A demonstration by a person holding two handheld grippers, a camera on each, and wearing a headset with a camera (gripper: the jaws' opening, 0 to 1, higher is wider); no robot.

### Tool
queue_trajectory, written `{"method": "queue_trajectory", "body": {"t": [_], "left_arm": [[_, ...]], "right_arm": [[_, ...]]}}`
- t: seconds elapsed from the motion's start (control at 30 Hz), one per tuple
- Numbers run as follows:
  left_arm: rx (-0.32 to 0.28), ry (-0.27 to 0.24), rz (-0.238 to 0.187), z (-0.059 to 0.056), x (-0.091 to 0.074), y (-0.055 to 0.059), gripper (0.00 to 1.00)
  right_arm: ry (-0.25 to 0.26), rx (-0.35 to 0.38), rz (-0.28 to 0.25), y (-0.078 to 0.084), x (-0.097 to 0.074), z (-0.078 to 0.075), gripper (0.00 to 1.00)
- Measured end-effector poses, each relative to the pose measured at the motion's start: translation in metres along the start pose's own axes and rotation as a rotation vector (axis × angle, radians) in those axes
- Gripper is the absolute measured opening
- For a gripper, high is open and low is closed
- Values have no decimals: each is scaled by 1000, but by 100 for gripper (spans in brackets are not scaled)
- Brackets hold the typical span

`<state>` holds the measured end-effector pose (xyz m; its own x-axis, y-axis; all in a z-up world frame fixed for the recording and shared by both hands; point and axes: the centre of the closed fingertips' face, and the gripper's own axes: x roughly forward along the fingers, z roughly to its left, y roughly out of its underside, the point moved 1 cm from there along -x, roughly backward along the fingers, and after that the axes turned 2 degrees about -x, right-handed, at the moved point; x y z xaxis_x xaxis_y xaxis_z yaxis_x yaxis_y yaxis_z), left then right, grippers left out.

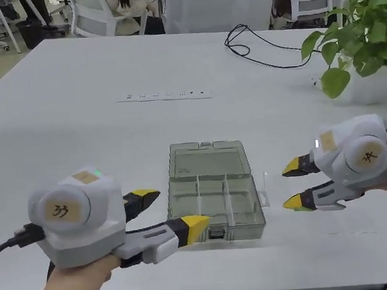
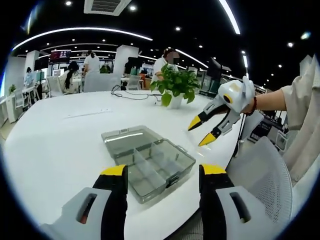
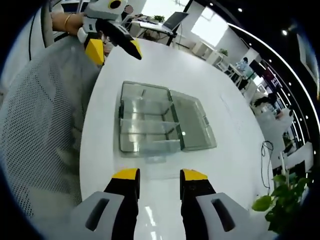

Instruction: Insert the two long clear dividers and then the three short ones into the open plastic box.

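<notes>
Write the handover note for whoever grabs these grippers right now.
Open grey-tinted clear plastic box is on the white table, its lid flat behind it.
Left gripper: jaws open, empty, at the box's front left.
Right gripper: jaws open, empty, to the box's right.
Done: clear dividers stand inside; count unclear.
Left: a small clear piece lies by the box's right wall, likely still to insert.

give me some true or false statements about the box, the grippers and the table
The plastic box is open. True.
The left gripper grips a divider. False: its jaws are open and empty.
A potted plant stands on the table. True.
The right gripper has shut jaws. False: they are apart, holding nothing.
The box holds no dividers. False: clear dividers already stand in it.
</notes>
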<state>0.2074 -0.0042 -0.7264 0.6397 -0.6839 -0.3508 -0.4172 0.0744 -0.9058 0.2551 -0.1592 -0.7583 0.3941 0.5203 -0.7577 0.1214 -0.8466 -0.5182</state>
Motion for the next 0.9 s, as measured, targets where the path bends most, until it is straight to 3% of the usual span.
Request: {"method": "queue_trajectory", "body": {"t": [0.13, 0.47, 0.9], "left_arm": [[-42, 37, -16, -9, 2, -2, 48], [-70, 88, -45, -20, 5, -9, 37], [-110, 122, -73, -26, 9, -16, 23]], "right_arm": [[16, -30, -39, -18, -3, 2, 32], [53, -93, -157, -67, -6, 11, 32], [73, -133, -243, -100, -4, 21, 32]]}}
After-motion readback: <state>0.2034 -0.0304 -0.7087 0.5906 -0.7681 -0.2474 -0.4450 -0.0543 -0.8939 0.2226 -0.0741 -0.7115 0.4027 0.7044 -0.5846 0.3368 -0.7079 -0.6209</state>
